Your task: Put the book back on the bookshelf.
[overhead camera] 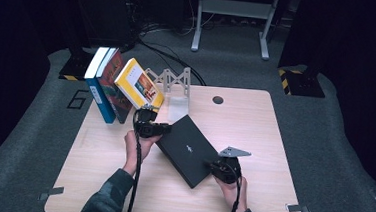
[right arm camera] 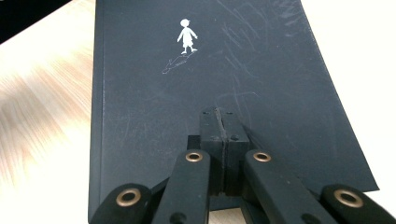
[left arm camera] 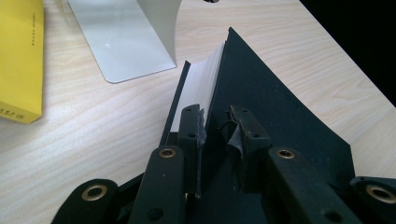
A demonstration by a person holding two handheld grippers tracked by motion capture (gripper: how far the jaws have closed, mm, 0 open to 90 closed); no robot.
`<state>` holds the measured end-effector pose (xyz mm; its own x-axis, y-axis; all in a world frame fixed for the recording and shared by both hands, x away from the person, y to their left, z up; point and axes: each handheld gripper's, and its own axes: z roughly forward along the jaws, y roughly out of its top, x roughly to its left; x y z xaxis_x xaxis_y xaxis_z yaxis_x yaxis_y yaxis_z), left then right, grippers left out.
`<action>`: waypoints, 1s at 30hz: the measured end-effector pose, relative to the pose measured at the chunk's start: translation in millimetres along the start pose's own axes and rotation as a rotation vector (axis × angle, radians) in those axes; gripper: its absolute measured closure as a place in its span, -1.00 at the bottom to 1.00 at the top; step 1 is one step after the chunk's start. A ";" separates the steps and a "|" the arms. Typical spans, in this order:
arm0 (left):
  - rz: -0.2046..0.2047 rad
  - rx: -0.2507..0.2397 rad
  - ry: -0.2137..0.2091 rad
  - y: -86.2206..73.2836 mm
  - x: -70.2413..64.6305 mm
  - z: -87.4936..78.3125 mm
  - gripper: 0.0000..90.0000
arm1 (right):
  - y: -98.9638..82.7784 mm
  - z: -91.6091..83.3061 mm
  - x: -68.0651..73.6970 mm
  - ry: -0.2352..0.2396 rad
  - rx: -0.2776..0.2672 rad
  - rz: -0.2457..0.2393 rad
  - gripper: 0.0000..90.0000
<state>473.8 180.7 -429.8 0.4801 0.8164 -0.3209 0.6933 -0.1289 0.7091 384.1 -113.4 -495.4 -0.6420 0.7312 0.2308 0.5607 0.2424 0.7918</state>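
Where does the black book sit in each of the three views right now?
High view: black book lies at table centre, between both grippers.
Left gripper view: black book runs from centre to lower right, front cover lifted off the white pages.
Right gripper view: black book spans most of the frame, white figure near the top.
Shared landmark: the light wooden table.

book (overhead camera: 188, 148) mid-table | bookend (overhead camera: 176, 92) behind | leaning books (overhead camera: 117, 83) far-left

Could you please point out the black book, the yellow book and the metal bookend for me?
black book (overhead camera: 185, 146): high view, middle of its front cover.
yellow book (overhead camera: 138, 83): high view, middle of its tilted cover.
bookend (left arm camera: 122, 42): left gripper view, its flat base plate.
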 end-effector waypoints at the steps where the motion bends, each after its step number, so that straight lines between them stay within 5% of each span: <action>1: 0.004 -0.006 0.001 1.0 -0.5 -0.3 0.68 | 0.1 0.3 0.3 0.002 -0.002 0.001 1.00; 13: 0.040 -0.015 0.012 12.9 -6.0 -9.4 0.69 | 3.1 6.0 2.3 0.009 -0.014 0.009 1.00; 26: 0.154 -0.009 0.059 27.5 -20.6 -21.0 0.70 | 6.4 12.3 4.6 0.014 -0.032 0.001 1.00; 30: 0.145 -0.019 0.058 29.1 -20.7 -24.0 0.70 | 8.9 15.4 5.4 0.016 -0.031 -0.004 1.00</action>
<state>471.1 173.5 -387.4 0.5422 0.8212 -0.1776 0.6080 -0.2376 0.7576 393.7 -97.4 -495.8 -0.6528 0.7198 0.2361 0.5414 0.2252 0.8101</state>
